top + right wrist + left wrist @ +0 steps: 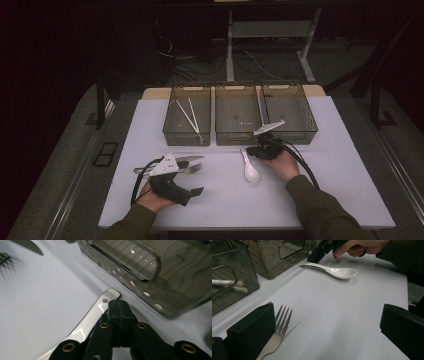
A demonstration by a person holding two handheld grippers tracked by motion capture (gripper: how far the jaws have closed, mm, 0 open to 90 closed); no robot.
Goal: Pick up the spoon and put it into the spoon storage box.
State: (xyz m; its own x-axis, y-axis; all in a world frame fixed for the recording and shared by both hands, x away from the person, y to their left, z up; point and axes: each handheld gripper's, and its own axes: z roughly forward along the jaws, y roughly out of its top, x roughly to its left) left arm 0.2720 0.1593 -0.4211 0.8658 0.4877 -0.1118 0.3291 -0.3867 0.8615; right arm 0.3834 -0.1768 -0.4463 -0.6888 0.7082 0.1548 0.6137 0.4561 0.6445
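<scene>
The right gripper (119,307), jaws pressed together with nothing between them, rests at the spoon's (249,166) handle tip near the desk's middle, just before the 3 bins (239,116), likely nudging it. The left gripper (324,325) stands open over the fork (277,333).

The right gripper (119,305) had its jaws pressed together just beside the white spoon's (93,315) holed handle end, near a smoky clear bin (160,290).

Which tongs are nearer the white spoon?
Right. The right tongs are shut, tips down at the handle end of the white spoon, beside the bins. The left tongs stand open well off to its left, by the fork.
</scene>
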